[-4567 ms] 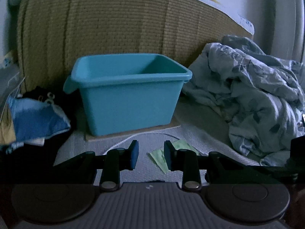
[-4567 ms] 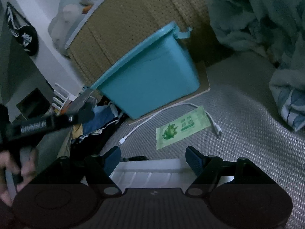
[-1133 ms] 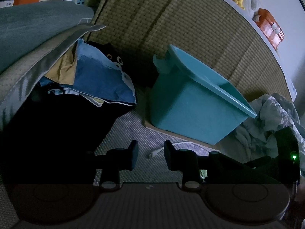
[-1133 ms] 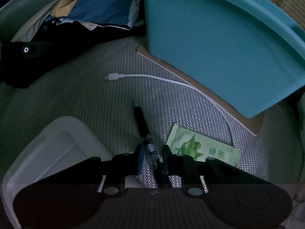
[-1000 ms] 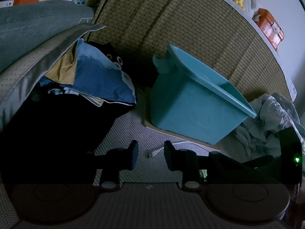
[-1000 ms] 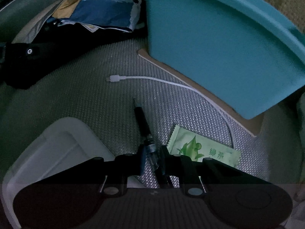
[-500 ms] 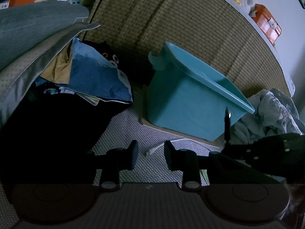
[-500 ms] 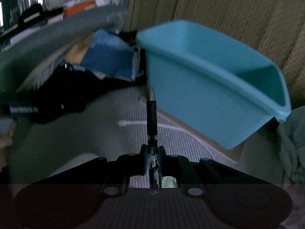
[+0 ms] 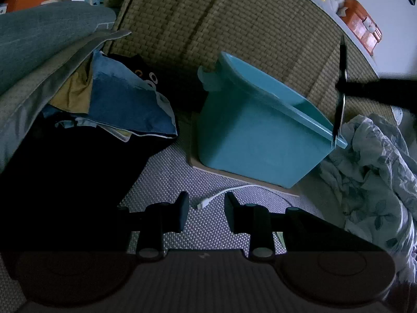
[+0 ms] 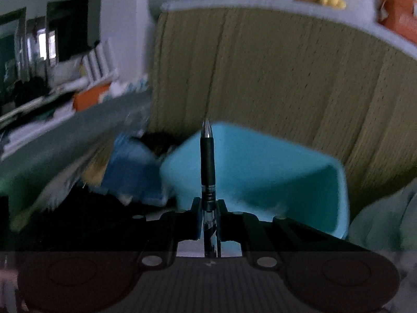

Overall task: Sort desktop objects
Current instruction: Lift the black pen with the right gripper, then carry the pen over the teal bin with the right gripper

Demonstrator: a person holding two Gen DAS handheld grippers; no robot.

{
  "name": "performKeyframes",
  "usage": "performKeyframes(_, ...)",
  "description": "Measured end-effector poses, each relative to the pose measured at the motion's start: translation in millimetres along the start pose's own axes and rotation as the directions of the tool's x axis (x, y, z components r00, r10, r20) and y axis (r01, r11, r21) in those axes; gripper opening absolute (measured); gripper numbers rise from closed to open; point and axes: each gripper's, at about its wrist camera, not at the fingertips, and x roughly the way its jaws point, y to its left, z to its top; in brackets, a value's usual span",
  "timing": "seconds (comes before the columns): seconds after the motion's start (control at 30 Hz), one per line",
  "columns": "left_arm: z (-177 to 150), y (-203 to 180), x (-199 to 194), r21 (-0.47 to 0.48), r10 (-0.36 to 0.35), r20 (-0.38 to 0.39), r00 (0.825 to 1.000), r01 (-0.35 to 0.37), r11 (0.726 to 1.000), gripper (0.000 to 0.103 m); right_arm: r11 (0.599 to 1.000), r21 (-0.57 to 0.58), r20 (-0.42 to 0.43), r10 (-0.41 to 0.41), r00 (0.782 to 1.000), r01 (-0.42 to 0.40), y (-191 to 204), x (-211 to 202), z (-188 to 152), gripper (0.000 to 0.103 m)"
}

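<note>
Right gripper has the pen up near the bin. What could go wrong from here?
1. The right gripper pinches the pen near its lower end, so most of the barrel sticks out past the fingers; it could pivot or slip in transit.
2. In the left wrist view the pen sits by the near right corner of the teal bin; released there, it might hit the rim and fall outside, perhaps into the crumpled blanket.
3. The right view is motion-blurred, so alignment may be off.
</note>
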Motion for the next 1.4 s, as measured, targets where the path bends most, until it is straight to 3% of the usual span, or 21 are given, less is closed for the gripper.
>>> performKeyframes(0.5,-2.6,-1.6,2.8,0.007,-0.008,-0.006,1.000,0.008,1.000,0.033,0.968,0.202,0.032,-0.159,0.987,0.149,-51.4,66.0,49.0,0.012)
performKeyframes(0.9,-5.0,-4.8,7.5,0.021,-0.010,-0.021,1.000,0.010,1.000,0.033,0.941,0.269,-0.090,-0.188,0.978,0.205,-64.9,114.4,25.4,0.012)
performKeyframes(1.4,-6.8,-8.5,10.3,0.035,-0.007,-0.032,0.999,0.008,0.999,0.033,0.893,0.380,-0.200,-0.175,0.964,0.241,-84.2,128.6,3.4,0.013)
